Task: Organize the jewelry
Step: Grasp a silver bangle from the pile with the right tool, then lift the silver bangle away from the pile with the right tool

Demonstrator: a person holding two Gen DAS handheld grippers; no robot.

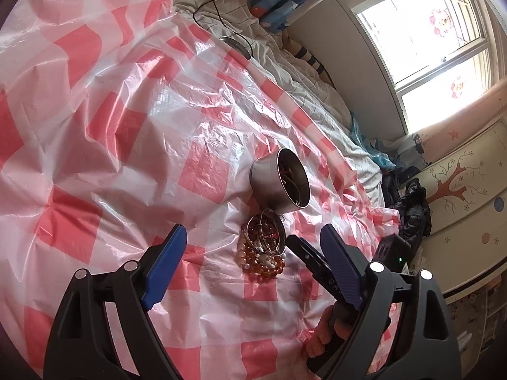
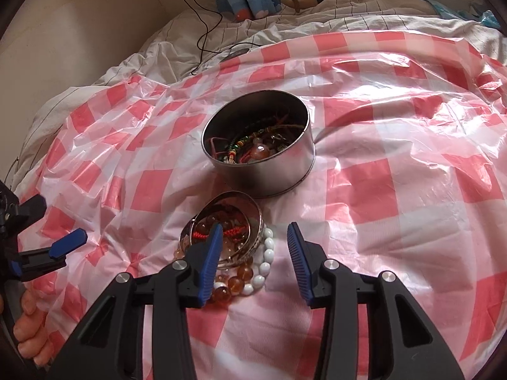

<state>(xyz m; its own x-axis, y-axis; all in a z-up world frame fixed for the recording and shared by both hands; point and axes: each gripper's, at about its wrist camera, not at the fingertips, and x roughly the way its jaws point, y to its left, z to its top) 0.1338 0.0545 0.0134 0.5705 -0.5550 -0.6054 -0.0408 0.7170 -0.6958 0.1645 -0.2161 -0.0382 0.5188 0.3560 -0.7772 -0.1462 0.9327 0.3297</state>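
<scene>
Plastic sheeting (image 2: 396, 158) in pink and white checks lies crumpled over the bed, with wide bare stretches to the right of the right tongs (image 2: 252, 259) and to the left of the left tongs (image 1: 253, 253); its far edge meets rumpled white bedding (image 2: 317, 19) beyond the tin (image 2: 259, 155). The tin stands ahead of both tongs, open-topped, with cords and beads inside. Just short of it, a heap of bracelets (image 2: 234, 247) rests on the sheet: metal bangles on top, amber and white beads beneath. The right tongs gape wide, gripping nothing, the left finger over the heap, whether touching I cannot tell. The left tongs are also spread and hold nothing, heap between the fingertips
</scene>
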